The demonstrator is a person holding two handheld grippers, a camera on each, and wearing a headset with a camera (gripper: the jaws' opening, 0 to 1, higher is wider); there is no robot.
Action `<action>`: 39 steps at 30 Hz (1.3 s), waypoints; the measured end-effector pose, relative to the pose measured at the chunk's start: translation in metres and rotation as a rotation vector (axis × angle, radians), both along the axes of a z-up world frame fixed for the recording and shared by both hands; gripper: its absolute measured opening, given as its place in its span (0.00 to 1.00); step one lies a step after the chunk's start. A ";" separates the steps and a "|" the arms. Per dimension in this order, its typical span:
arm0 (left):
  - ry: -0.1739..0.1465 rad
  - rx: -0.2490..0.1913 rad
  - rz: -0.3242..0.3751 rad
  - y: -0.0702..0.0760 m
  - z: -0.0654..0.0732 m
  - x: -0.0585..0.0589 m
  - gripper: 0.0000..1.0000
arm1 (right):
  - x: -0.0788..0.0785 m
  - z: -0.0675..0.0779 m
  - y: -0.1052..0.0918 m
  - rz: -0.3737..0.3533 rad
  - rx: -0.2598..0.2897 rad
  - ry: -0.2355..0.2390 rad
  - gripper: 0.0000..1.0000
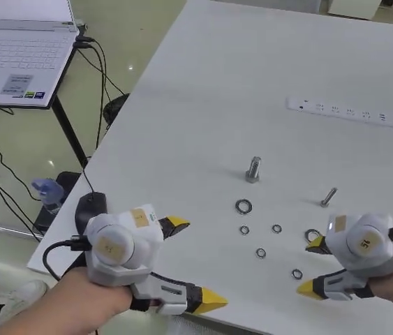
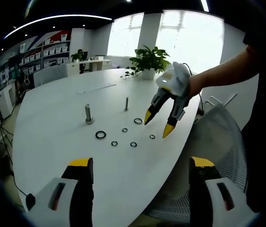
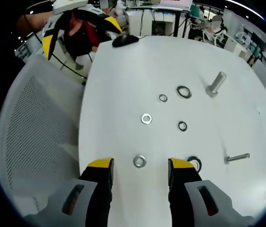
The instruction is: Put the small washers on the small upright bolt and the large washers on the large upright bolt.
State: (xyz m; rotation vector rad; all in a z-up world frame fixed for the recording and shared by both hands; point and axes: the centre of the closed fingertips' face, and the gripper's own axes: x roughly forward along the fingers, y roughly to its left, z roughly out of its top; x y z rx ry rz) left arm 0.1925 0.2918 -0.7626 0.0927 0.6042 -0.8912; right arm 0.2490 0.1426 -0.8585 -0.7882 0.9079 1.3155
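On the white table [image 1: 203, 91] a large bolt [image 1: 253, 169] stands upright, with a small bolt [image 1: 329, 197] to its right. One large washer [image 1: 243, 206] lies before the large bolt and another [image 1: 313, 235] lies beside my right gripper [image 1: 311, 265]. Several small washers [image 1: 261, 252] are scattered between them. The right gripper [image 3: 141, 165] is open low over the table, and a small washer [image 3: 140, 161] lies between its tips. My left gripper [image 1: 195, 262] is open at the near table edge, holding nothing. The left gripper view has its open jaws at the bottom and the right gripper [image 2: 158, 125] above the washers.
A white power strip [image 1: 343, 112] lies at the far right of the table. A black mouse [image 1: 90, 206] sits at the table's near left corner. A laptop [image 1: 18, 49] rests on a side desk to the left. A mesh chair [image 3: 38, 118] stands beside the near edge.
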 end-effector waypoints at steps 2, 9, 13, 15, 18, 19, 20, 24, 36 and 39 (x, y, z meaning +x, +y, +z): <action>0.000 0.002 -0.009 0.001 0.000 0.000 0.82 | 0.002 -0.003 0.000 0.002 -0.016 -0.011 0.44; -0.004 0.012 -0.020 0.009 -0.001 0.000 0.81 | -0.004 -0.014 -0.004 0.028 -0.083 -0.009 0.33; -0.004 0.010 -0.020 0.011 -0.001 -0.001 0.81 | -0.005 -0.017 -0.003 0.030 -0.096 -0.002 0.33; -0.004 0.007 -0.025 0.010 -0.001 -0.003 0.81 | -0.005 -0.019 -0.004 0.035 -0.108 -0.004 0.32; -0.001 0.006 -0.030 0.011 -0.001 -0.005 0.81 | -0.005 -0.021 -0.002 0.036 -0.113 0.000 0.32; 0.000 0.006 -0.030 0.011 -0.002 -0.005 0.81 | -0.005 -0.020 -0.001 0.037 -0.116 -0.006 0.31; 0.001 0.005 -0.032 0.012 -0.002 -0.006 0.80 | -0.003 -0.020 0.000 0.035 -0.119 -0.011 0.30; 0.003 0.003 -0.034 0.015 -0.003 -0.006 0.79 | -0.003 -0.020 -0.001 0.047 -0.138 -0.015 0.29; -0.001 0.003 -0.041 0.018 -0.001 -0.008 0.76 | -0.005 -0.021 -0.001 0.065 -0.171 -0.022 0.23; 0.006 0.002 -0.045 0.017 -0.001 -0.011 0.74 | -0.005 -0.021 -0.003 0.062 -0.182 -0.025 0.17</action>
